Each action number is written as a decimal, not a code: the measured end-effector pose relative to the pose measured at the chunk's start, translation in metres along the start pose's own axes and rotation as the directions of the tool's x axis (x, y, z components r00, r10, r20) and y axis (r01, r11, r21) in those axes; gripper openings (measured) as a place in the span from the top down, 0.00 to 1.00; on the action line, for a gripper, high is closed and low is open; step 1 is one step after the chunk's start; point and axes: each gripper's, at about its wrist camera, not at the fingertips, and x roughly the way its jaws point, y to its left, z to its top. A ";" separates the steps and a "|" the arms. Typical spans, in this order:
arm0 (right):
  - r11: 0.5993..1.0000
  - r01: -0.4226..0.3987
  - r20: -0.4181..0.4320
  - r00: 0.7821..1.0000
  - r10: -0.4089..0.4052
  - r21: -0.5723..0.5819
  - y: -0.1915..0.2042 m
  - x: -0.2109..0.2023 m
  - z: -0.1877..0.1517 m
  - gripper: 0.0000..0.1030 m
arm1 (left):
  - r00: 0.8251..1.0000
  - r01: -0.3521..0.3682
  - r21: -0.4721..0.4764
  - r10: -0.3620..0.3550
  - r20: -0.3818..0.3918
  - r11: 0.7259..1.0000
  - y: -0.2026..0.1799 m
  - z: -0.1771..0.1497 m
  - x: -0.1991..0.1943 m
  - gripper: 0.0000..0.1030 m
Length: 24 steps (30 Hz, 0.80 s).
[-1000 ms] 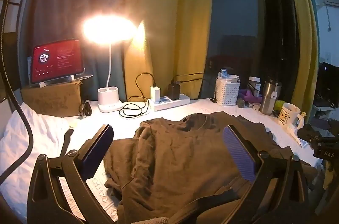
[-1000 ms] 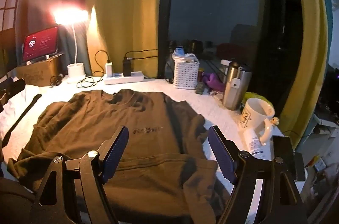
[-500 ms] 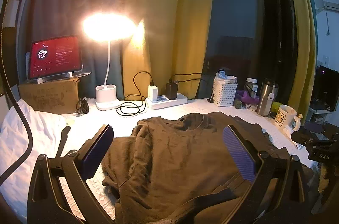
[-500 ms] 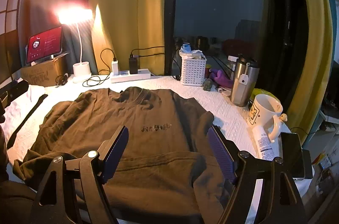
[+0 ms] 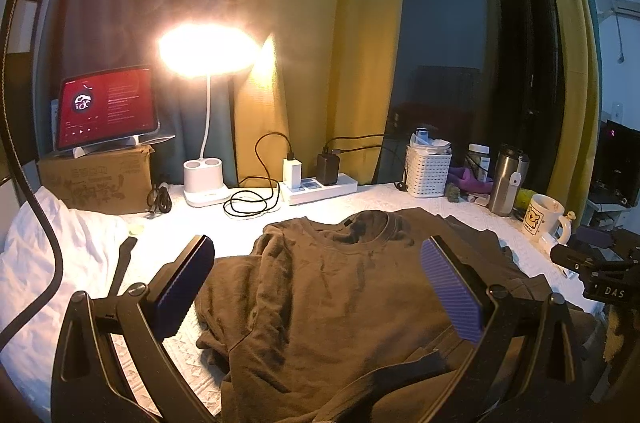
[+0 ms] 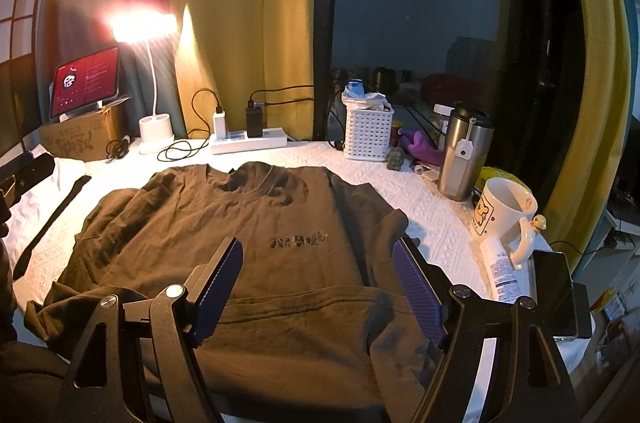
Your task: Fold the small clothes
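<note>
state: left claw (image 5: 316, 287) and right claw (image 6: 316, 289) both wide open, holding nothing | brown sweatshirt (image 6: 256, 231) flat, centre frame, white surface (image 6: 432, 207) | axis: collar toward frame top, hem bottom | risk: left sleeve bunched, fold goes crooked; mug (image 6: 502, 219) near right sleeve, sweep could tip it
</note>
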 end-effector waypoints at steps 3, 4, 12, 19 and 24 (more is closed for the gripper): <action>1.000 0.002 0.001 1.000 -0.002 0.000 0.000 0.000 0.000 0.23 | 1.000 0.000 0.003 0.000 -0.002 1.000 0.002 0.000 0.000 0.01; 1.000 0.002 0.001 1.000 -0.002 0.000 0.000 0.000 0.000 0.23 | 1.000 -0.001 0.003 0.001 -0.001 1.000 0.001 0.000 0.000 0.01; 1.000 0.001 0.001 1.000 -0.001 -0.002 0.001 0.000 0.000 0.23 | 1.000 -0.002 0.006 0.002 -0.002 1.000 0.000 -0.001 0.000 0.01; 1.000 0.002 0.002 1.000 -0.002 0.000 0.001 0.000 0.000 0.23 | 1.000 -0.010 0.002 0.010 -0.001 1.000 0.003 0.000 0.002 0.01; 1.000 0.001 0.000 1.000 -0.001 -0.009 0.006 0.002 0.002 0.23 | 1.000 -0.017 -0.003 0.017 -0.003 1.000 0.005 -0.001 0.002 0.01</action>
